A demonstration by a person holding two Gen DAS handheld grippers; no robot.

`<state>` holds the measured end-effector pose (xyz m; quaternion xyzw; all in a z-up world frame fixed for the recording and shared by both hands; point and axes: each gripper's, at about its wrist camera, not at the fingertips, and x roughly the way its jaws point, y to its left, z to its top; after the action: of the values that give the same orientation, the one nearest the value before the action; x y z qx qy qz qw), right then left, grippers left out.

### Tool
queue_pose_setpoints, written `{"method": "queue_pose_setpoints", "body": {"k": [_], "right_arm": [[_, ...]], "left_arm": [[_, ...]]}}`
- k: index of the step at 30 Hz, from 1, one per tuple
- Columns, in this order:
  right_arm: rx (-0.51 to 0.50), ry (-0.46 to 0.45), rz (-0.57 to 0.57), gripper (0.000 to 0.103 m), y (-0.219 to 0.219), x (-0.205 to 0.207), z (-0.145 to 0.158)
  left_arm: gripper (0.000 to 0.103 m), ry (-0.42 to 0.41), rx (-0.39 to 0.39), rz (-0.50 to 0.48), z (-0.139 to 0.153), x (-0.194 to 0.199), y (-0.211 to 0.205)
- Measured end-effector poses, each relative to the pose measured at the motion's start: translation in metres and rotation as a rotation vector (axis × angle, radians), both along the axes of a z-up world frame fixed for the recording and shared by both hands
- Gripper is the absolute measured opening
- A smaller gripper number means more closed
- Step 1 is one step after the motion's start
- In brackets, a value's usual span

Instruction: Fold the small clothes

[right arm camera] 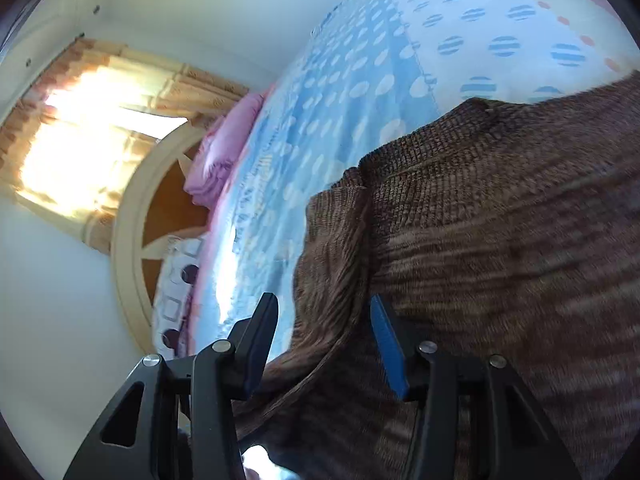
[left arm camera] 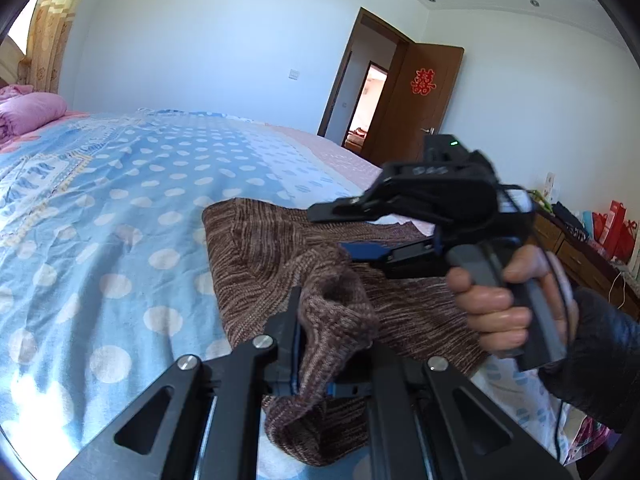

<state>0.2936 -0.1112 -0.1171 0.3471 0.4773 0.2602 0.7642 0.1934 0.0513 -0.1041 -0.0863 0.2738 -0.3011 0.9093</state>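
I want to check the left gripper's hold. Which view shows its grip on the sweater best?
The left wrist view: the left gripper is shut on a bunched fold of the brown sweater, lifted off the bed. The right wrist view shows only sweater between the right gripper's open fingers.

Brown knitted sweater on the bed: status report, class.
Left gripper shut on brown knitted sweater. Right gripper open, fabric between its jaws. Nothing in the way.

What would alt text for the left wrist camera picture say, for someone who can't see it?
A handheld left gripper pinches a bunched fold of a brown knit sweater lying on a blue polka-dot bedspread. A person's hand holds the right gripper, jaws apart, above the sweater; a wooden door stands open behind.
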Motion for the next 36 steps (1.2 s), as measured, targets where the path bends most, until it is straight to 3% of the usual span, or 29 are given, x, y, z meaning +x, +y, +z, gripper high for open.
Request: {"method": "queue_pose_setpoints", "body": {"k": [8, 10, 12, 14, 18, 24, 31, 36], "right_arm": [[-0.079, -0.041, 0.038, 0.05, 0.032, 0.023, -0.001], [-0.059, -0.066, 0.037, 0.047, 0.034, 0.025, -0.001], [-0.056, -0.073, 0.05, 0.036, 0.038, 0.029, -0.002], [-0.085, -0.066, 0.051, 0.011, 0.043, 0.033, -0.005], [-0.134, -0.092, 0.053, 0.01, 0.046, 0.033, -0.003], [-0.198, -0.197, 0.061, 0.01, 0.036, 0.021, 0.034], [-0.264, -0.247, 0.033, 0.01, -0.021, 0.009, 0.068], [-0.362, -0.28, 0.015, 0.01, -0.072, -0.006, 0.091]], "left_arm": [[0.009, -0.001, -0.013, -0.007, -0.001, 0.0, -0.001], [0.009, -0.002, -0.011, -0.009, -0.001, 0.0, -0.001], [0.009, 0.004, -0.005, -0.011, -0.002, 0.0, -0.003], [0.009, 0.008, 0.004, -0.007, -0.003, 0.001, -0.004], [0.009, 0.011, 0.006, -0.007, -0.003, 0.002, -0.004], [0.009, -0.041, 0.026, -0.011, 0.009, -0.005, -0.015], [0.009, -0.115, 0.047, -0.098, 0.031, -0.013, -0.062], [0.009, -0.119, 0.038, -0.187, 0.039, -0.014, -0.108]]}}
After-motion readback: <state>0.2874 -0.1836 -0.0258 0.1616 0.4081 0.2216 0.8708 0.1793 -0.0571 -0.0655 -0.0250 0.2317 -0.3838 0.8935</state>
